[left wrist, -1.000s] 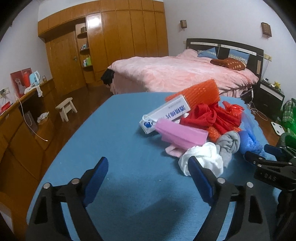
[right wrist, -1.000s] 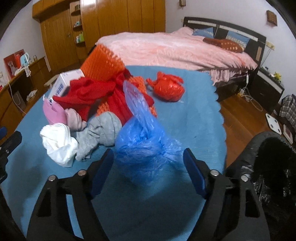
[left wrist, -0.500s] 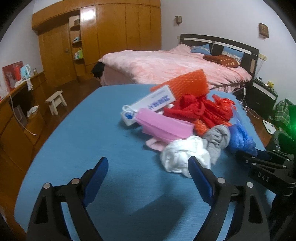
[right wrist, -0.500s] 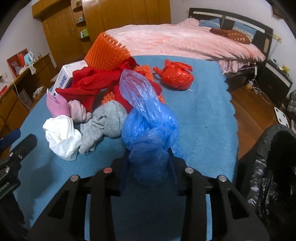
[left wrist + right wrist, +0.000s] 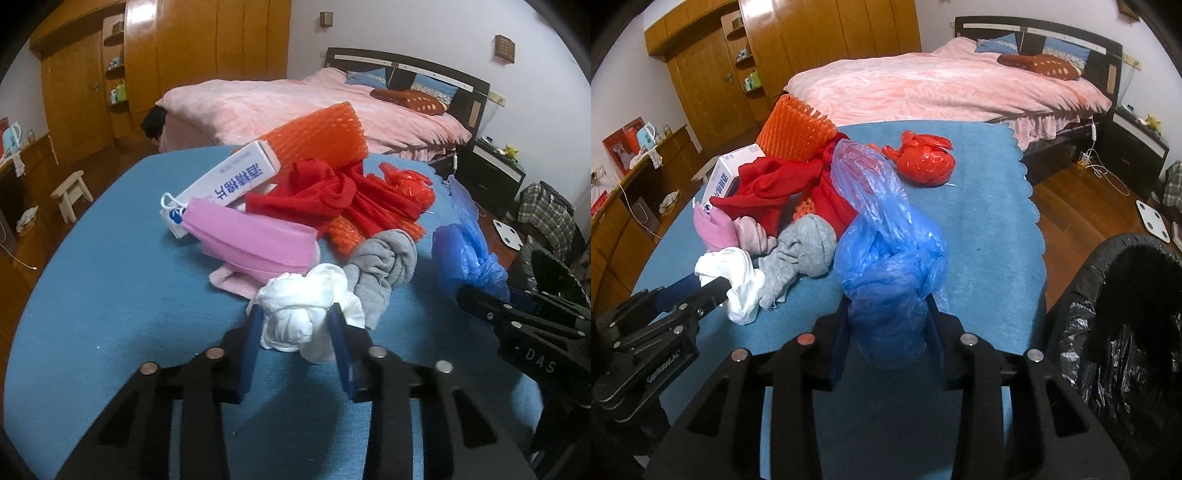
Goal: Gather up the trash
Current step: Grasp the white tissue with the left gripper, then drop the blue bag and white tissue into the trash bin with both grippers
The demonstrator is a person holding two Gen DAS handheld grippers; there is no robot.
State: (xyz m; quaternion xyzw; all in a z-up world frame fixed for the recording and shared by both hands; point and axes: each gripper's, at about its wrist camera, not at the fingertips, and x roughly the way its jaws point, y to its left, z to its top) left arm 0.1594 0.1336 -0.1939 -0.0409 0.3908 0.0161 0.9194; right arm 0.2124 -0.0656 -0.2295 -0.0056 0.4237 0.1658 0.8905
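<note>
Step in hand: pickup phase of trash collection; both grippers are at the pile on the blue table cover (image 5: 990, 229), each on a separate item.
Left gripper (image 5: 295, 325): jaws closing around the white crumpled wad (image 5: 306, 310); the wad sits between the blue pads, which already appear to touch its sides.
Right gripper (image 5: 886, 314): jaws narrowed and clamped on the knotted blue plastic bag (image 5: 886, 258); the bag's loose tail stands up above the knot.
Pose: both tools pitch steeply down toward the table; the left one shows at the left edge of the right wrist view.
Remaining trash: grey cloth (image 5: 384, 262), pink mask (image 5: 255, 240), white box (image 5: 229, 177), red cloth (image 5: 332, 199), orange foam net (image 5: 317, 136), red bag (image 5: 923, 162).
Bin: black-lined bin (image 5: 1115, 317) just beside the table, on the right.
Next move: judged, lift both items clear, then carry them rightward over the bin rim before releasing.
</note>
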